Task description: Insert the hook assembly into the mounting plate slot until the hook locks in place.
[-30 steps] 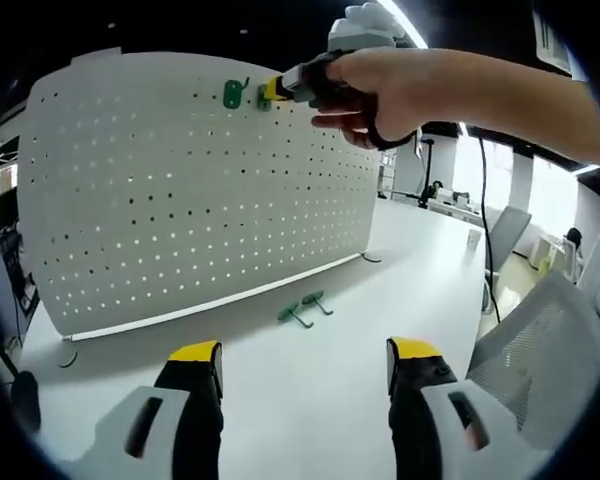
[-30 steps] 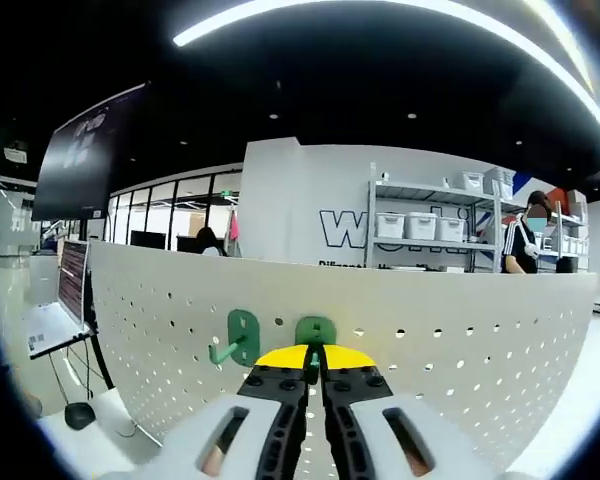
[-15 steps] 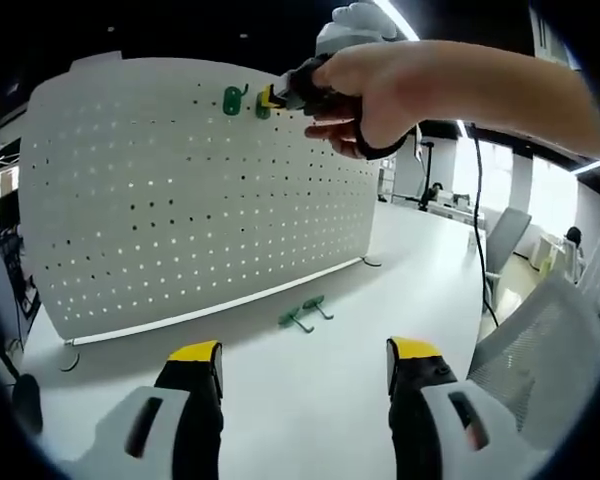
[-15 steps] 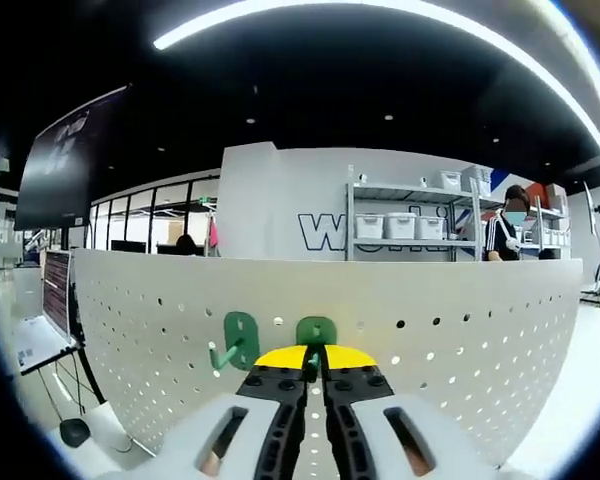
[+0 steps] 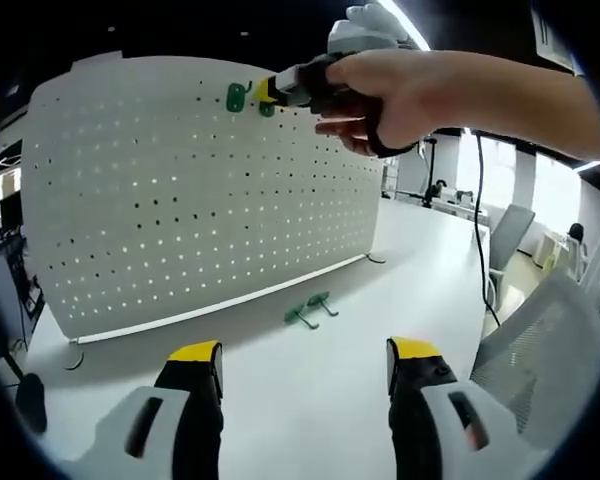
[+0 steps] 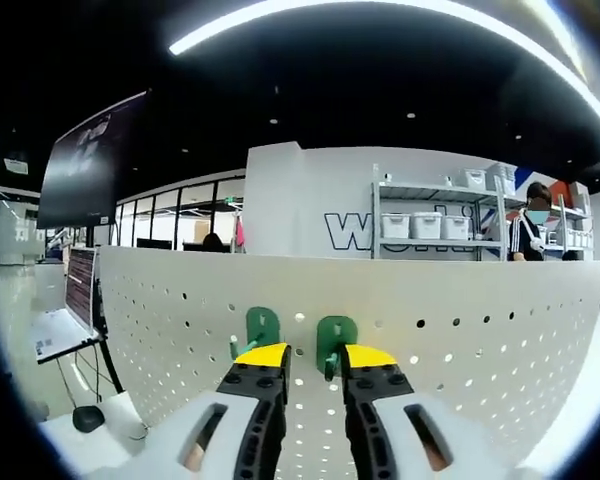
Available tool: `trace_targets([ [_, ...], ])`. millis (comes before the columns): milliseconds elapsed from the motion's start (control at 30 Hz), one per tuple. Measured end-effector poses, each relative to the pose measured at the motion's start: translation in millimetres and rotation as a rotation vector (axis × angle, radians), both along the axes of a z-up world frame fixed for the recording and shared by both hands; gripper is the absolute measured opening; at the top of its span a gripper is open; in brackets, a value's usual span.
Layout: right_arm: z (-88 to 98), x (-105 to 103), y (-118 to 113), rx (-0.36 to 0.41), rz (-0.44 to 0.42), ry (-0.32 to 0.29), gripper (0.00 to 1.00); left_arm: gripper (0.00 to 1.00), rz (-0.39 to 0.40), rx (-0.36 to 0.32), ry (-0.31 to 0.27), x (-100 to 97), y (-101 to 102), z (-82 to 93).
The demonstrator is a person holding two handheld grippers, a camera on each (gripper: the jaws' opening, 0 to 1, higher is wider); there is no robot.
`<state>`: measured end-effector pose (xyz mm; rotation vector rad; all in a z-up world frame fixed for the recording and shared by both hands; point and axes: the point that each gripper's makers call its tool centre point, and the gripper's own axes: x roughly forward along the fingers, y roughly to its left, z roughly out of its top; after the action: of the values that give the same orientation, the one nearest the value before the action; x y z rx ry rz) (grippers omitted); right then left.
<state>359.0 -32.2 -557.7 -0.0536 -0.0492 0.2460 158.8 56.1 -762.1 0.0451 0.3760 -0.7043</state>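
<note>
From my left tool [image 5: 305,365], which rides low over the white worktop [image 5: 310,400] with its yellow-tipped jaws standing wide apart and nothing between them, I see the white perforated mounting plate [image 5: 180,200] standing upright along the far side of the worktop. Near its top edge sits a green hook [image 5: 236,96] already mounted in the plate, and just to the right of it a second green hook [image 5: 267,108], with my right tool [image 5: 270,90] up against it, held by my hand [image 5: 380,95] reaching in from the right. Lower down, on the worktop just in front of the plate's bottom edge, two spare green hooks [image 5: 308,308] lie side by side. From my right tool [image 6: 315,357], looking straight at the upper band of the plate [image 6: 460,340], the left hook [image 6: 260,328] hangs in its holes just above the left jaw tip, and the right hook [image 6: 335,340] sits flat against the plate in the gap between the jaws. The jaws stand parted, a clear space showing on each side of the hook's stem, so I am not gripping it. Beyond the plate I can see shelving with white bins [image 6: 420,225] and a person [image 6: 533,225] standing at the far right.
</note>
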Motion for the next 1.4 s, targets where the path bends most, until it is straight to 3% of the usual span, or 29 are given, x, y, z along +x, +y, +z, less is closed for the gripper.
trace_targets([
  [133,-2.7,-5,5,-0.031,0.083,0.004,0.26,0.69,0.004,0.0,0.003,0.4,1,-1.0],
  [233,0.1,-10,5,-0.037,0.123,-0.027,0.32,0.69,0.005,0.009,0.003,0.2,2,-1.9],
  [467,-1.1,-23,5,-0.098,0.201,-0.054,0.37,0.69,0.011,0.027,0.007,0.7,4,-4.1],
  [700,-2.3,-36,0,-0.07,0.287,-0.074,0.41,0.69,0.019,0.026,0.014,1.8,6,-4.7],
  [1400,-23.3,-72,-22,0.0,0.39,-0.052,0.43,0.69,0.008,0.053,0.0,2.9,6,3.3],
])
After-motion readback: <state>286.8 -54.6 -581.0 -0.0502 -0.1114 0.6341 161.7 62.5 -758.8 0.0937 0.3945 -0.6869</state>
